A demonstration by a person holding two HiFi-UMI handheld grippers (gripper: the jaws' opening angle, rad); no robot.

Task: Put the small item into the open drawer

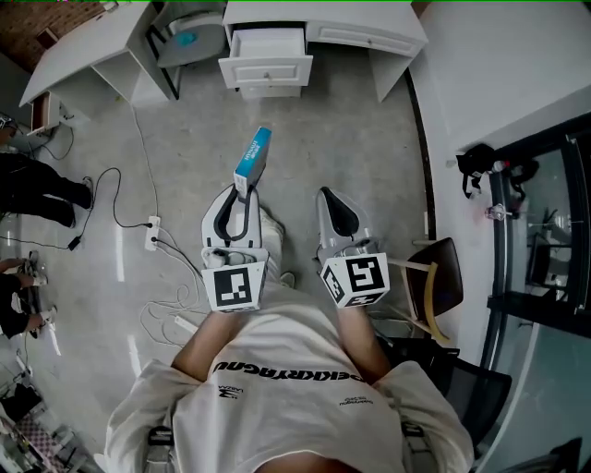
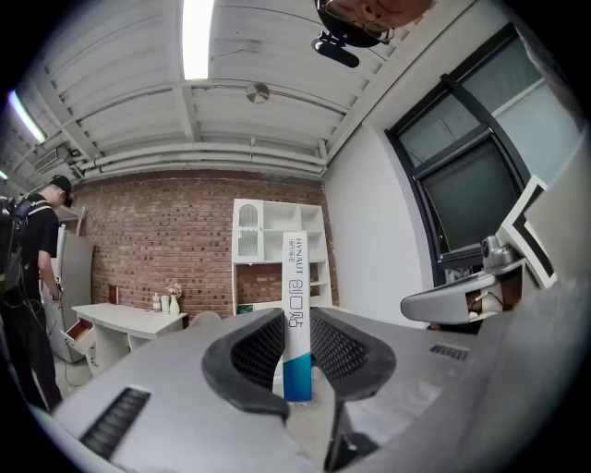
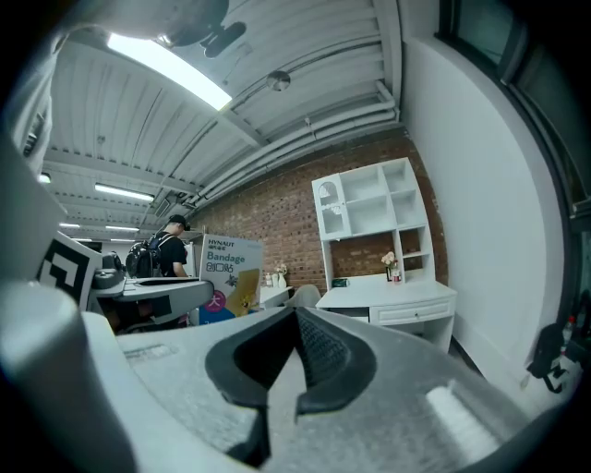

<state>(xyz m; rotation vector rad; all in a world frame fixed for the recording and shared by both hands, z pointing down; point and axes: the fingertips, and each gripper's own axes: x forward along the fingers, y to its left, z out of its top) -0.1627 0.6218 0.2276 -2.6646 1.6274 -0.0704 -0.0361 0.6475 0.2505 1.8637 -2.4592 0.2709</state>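
Note:
A small blue and white bandage box (image 1: 253,157) stands up between the jaws of my left gripper (image 1: 242,191), which is shut on its lower end. In the left gripper view the box (image 2: 295,296) rises upright from the left gripper (image 2: 297,356), with both ribbed pads pressed on it. To its right, my right gripper (image 1: 334,201) is shut with nothing in it; its pads meet in the right gripper view (image 3: 294,349). That view also catches the box (image 3: 231,275) off to the left. Ahead, the white open drawer (image 1: 265,72) juts from a white desk (image 1: 360,26).
A grey chair (image 1: 189,42) is tucked under the desk left of the drawer. Cables and a power strip (image 1: 152,233) lie on the floor to the left. A person (image 1: 37,189) stands at far left. A brown chair (image 1: 445,277) and a glass partition (image 1: 545,222) are at right.

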